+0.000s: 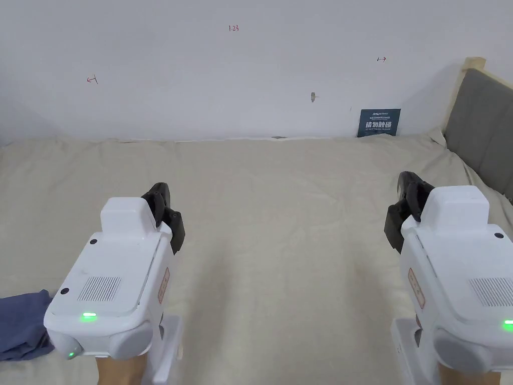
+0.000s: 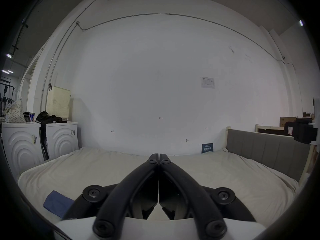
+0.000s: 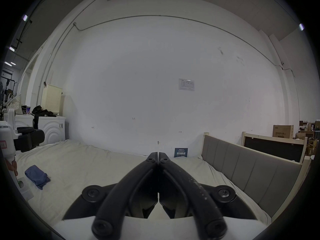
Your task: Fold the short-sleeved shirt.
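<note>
At the lower left edge of the head view a small blue bundle, taken to be the short-sleeved shirt (image 1: 22,326), is seen on the bed (image 1: 280,210). It lies crumpled or loosely rolled, not spread flat, and it is touched by no gripper. The same bundle is seen at the lower left of the right gripper view (image 3: 37,176), well apart from the jaws there.

Just to the right of the shirt, in the lower left of the head view, the left gripper (image 1: 163,200) is held above the sheet. In the left gripper view its jaws are pressed together with nothing between them (image 2: 158,157). At the lower right of the head view the right gripper (image 1: 408,193) is held in the same way; its jaws are also clenched on nothing (image 3: 158,155).

It is judged that the folding is not yet begun, or that the shirt was only put aside: whether a neat fold is hidden in the bundle cannot be told. If not, the shirt must be picked up, spread out and folded.

The bed is covered by a cream sheet with soft wrinkles. Behind it a white wall (image 1: 250,75) is seen, with a dark blue sign (image 1: 379,122) at its foot. At the right edge a grey padded headboard (image 1: 483,130) is placed. In the gripper views white washing machines (image 2: 39,143) are seen at the left.
</note>
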Demonstrator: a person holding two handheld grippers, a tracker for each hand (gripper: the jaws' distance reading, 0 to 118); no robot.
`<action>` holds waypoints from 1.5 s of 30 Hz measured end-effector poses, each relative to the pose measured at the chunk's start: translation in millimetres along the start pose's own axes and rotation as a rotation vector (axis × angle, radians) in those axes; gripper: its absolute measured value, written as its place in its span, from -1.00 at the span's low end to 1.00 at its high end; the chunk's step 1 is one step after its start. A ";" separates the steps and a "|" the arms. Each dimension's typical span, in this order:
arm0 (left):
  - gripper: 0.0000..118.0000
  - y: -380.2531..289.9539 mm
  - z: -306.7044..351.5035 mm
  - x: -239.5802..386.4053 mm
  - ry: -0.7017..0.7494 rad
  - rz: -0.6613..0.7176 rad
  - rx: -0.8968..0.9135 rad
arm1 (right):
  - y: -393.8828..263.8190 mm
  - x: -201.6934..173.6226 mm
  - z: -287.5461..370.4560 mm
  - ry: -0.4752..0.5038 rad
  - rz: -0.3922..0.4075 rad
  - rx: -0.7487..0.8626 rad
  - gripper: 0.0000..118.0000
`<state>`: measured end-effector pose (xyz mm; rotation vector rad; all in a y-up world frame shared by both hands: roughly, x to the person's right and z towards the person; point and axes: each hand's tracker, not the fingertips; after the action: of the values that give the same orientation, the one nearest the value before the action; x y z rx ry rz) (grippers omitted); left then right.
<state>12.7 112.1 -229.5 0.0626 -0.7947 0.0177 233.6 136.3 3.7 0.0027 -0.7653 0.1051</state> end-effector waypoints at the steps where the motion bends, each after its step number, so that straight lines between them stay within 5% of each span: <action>1: -1.00 0.2 -0.3 0.2 0.002 -0.004 -0.005 | 0.3 -0.3 -0.1 0.001 0.001 0.000 -0.97; 45: -1.00 -3.6 0.1 -9.4 0.009 0.007 -0.014 | 5.5 -4.2 2.7 0.003 0.022 0.013 -0.97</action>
<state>6.2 108.6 -236.3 0.0461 -0.7861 0.0195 228.2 141.3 2.5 0.0063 -0.7614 0.1310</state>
